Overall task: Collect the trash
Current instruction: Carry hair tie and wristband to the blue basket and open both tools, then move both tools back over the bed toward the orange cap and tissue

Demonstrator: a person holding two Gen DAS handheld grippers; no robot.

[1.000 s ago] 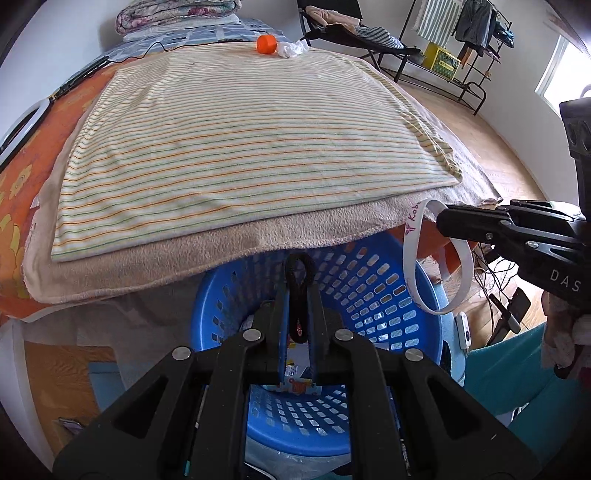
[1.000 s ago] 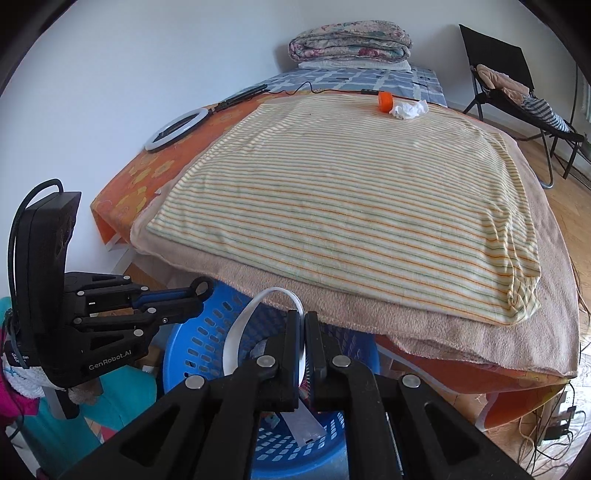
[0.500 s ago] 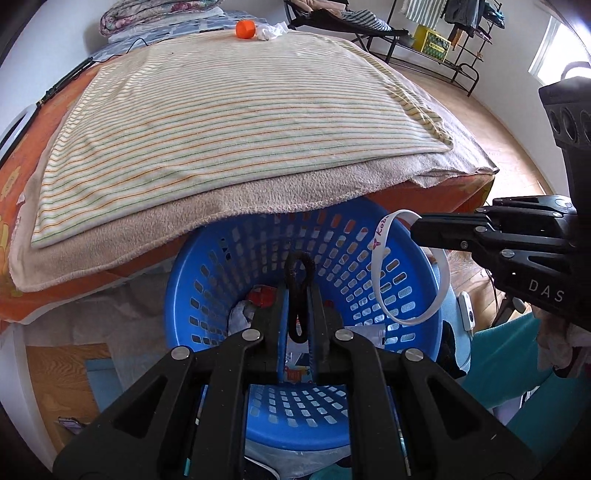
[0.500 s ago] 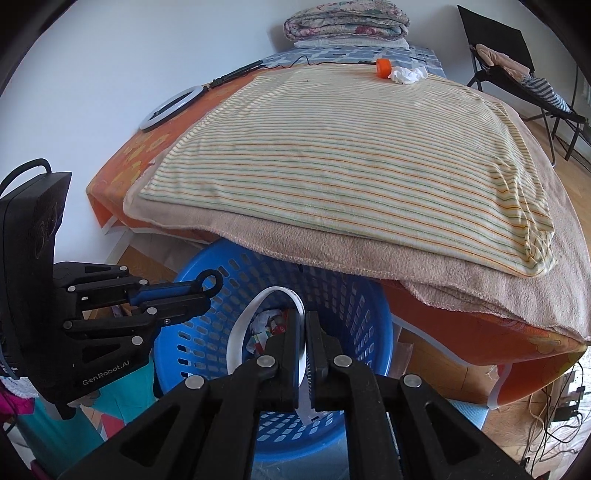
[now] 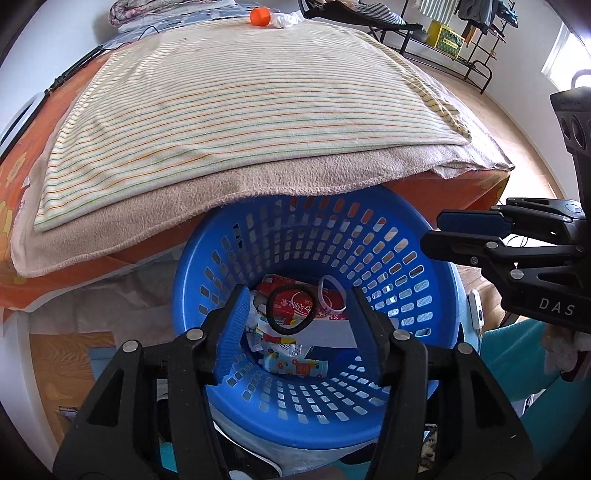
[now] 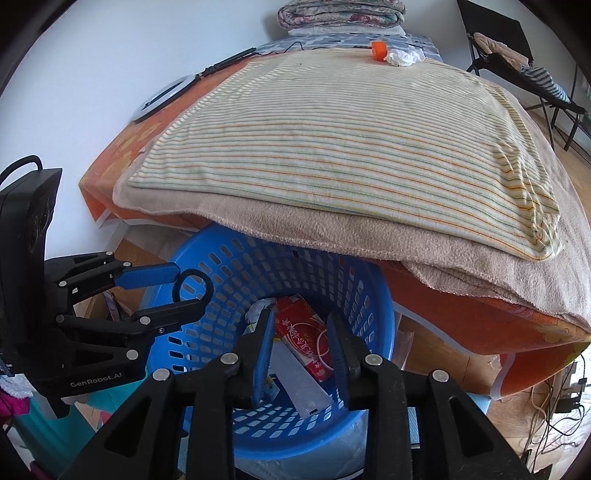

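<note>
A blue perforated basket [image 5: 369, 236] [image 6: 229, 254] stands on the floor against the bed's edge. Both grippers hover over it, open and empty. Between my left gripper's [image 5: 297, 314] fingers a black hair tie [image 5: 291, 309] falls above wrappers and a red packet [image 5: 295, 302]. A white wristband [image 5: 332, 295] lies in the basket; it shows faintly in the right wrist view [image 6: 321, 345] on the red packet [image 6: 303, 338], between my right gripper's [image 6: 301, 341] fingers. In the right wrist view the black tie [image 6: 192, 290] sits between the left gripper's fingertips. An orange cap [image 5: 258, 16] and crumpled tissue [image 5: 284, 19] lie at the bed's far end.
The bed carries a striped blanket [image 5: 240, 103] over a beige one [image 5: 147, 218] that overhangs the basket. Folded quilts [image 6: 340, 14] and a ring light [image 6: 162, 99] lie at the far side. A folding chair [image 6: 517, 55] and a rack [image 5: 461, 33] stand beyond on the wooden floor.
Both grippers opened over the basket. The left let go of the black hair tie and the right let go of the white wristband, which dropped into the basket. Both views tilted lower.
</note>
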